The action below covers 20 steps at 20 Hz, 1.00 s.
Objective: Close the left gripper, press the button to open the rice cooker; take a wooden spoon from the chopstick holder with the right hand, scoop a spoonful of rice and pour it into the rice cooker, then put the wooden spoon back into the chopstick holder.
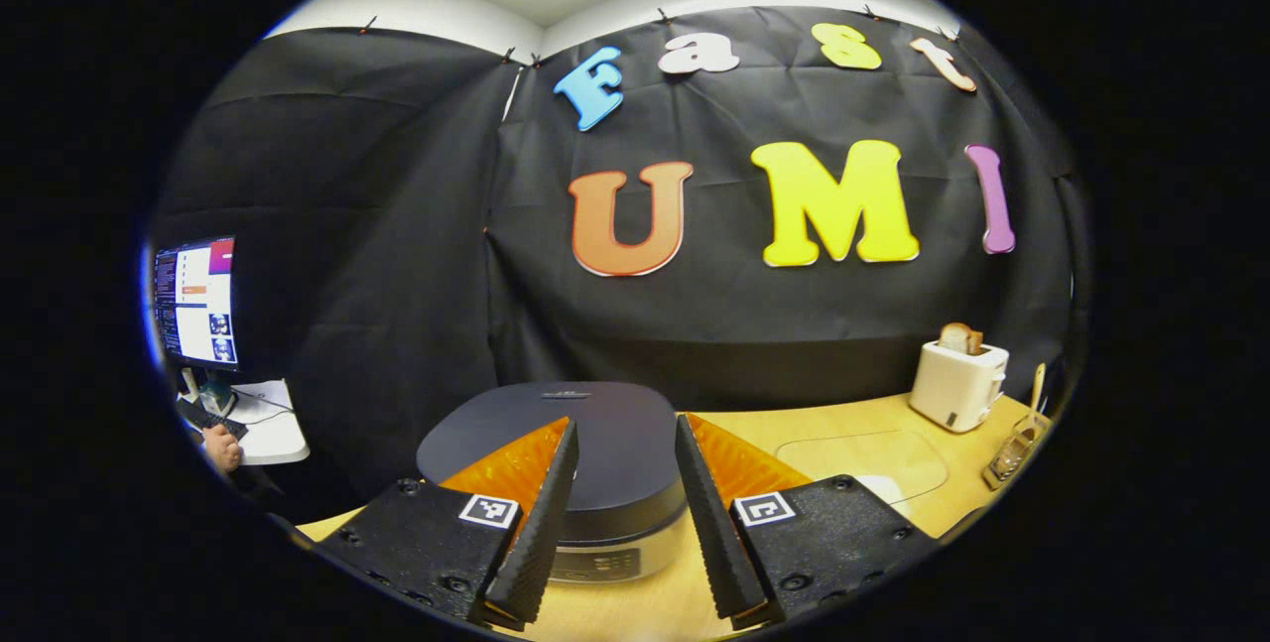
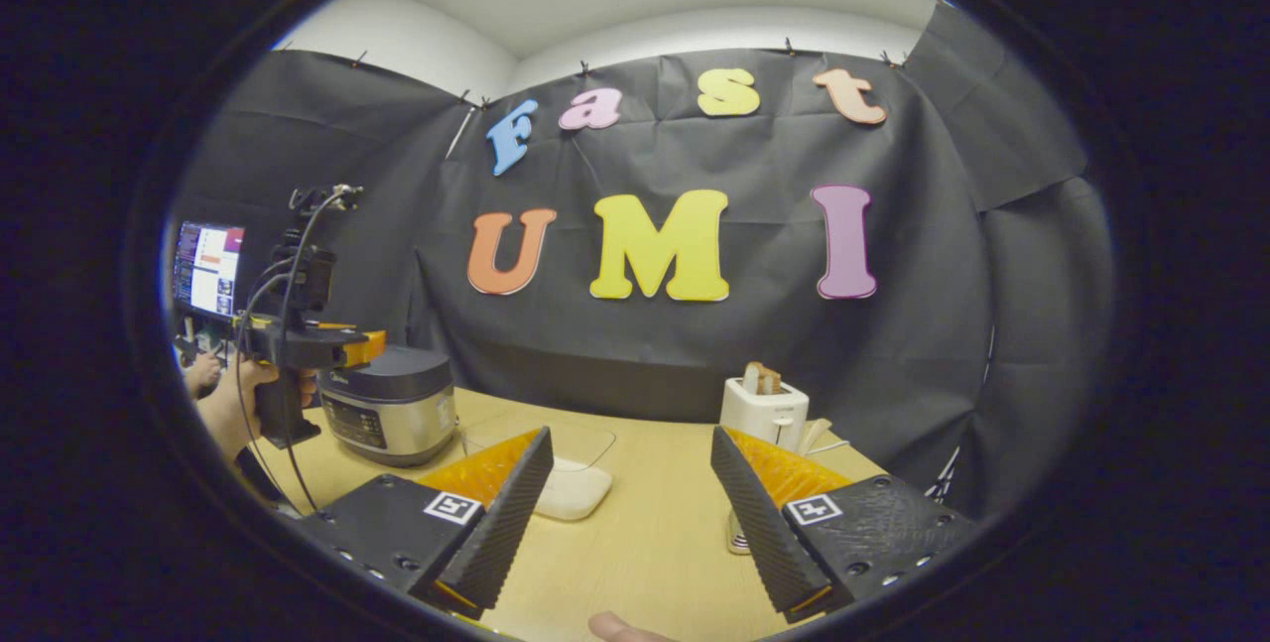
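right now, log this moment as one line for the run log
stage: start | left gripper: open, over rice cooker | rice cooker lid: shut | right gripper: open, empty, above table | toaster: bread in

Left gripper (image 1: 620,513): jaws parted, nothing between the fingers; seen from the right gripper view at 9 o'clock (image 2: 372,344), level, fingers pointing toward 3 o'clock.
Hand (image 2: 233,404): wrapped around that gripper's handle from below, at 9 o'clock.
Right gripper (image 2: 630,523): jaws spread wide, nothing gripped.
Fingertip (image 2: 620,628): visible at 6 o'clock in the right gripper view.
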Available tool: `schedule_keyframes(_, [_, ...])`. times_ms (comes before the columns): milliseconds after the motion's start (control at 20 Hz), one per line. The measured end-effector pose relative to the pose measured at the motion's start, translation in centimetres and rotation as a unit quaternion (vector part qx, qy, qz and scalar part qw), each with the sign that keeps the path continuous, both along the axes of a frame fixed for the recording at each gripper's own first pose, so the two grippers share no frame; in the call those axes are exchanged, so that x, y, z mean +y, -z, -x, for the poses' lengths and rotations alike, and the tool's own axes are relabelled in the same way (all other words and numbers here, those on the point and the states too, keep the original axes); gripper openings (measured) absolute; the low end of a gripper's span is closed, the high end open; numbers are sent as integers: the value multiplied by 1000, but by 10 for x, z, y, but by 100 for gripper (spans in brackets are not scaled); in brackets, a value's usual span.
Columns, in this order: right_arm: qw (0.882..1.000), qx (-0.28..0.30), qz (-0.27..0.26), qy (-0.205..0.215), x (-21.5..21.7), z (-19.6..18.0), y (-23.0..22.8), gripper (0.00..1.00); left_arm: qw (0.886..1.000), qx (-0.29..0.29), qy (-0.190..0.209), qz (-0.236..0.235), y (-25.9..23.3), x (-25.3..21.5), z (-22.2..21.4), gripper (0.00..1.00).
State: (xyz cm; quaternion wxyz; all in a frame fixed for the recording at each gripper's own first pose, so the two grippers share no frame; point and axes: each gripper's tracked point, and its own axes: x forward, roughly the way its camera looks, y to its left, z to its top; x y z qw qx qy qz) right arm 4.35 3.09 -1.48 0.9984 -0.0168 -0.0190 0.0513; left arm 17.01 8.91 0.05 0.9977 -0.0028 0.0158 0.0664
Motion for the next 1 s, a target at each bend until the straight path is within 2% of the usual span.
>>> schedule_keyframes(200, [1000, -5, -3, 18, -12, 27, -18, 97, 1000, -3, 28, 3, -30, -38, 43, 64])
schedule_keyframes(500, [999, -8, 1, 34, -34, 70, -40, 95, 997, 15, 68, 25, -42, -78, 121, 64])
schedule_keyframes(600, [1000, 0, -25, -6, -29, 83, -49, 95, 997, 20, 78, 22, -41, -87, 141, 64])
schedule_keyframes(700, [999, 3, -44, -19, -31, 90, -56, 97, 997, 25, 71, 17, -38, -88, 159, 64])
schedule_keyframes(850, [1000, -16, -23, 14, -47, 95, -61, 95, 997, 22, 68, 7, -30, -96, 177, 64])
schedule_keyframes(1000, [1000, -6, -22, 10, -42, 93, -43, 95, 998, 14, 58, -17, -20, -97, 186, 64])
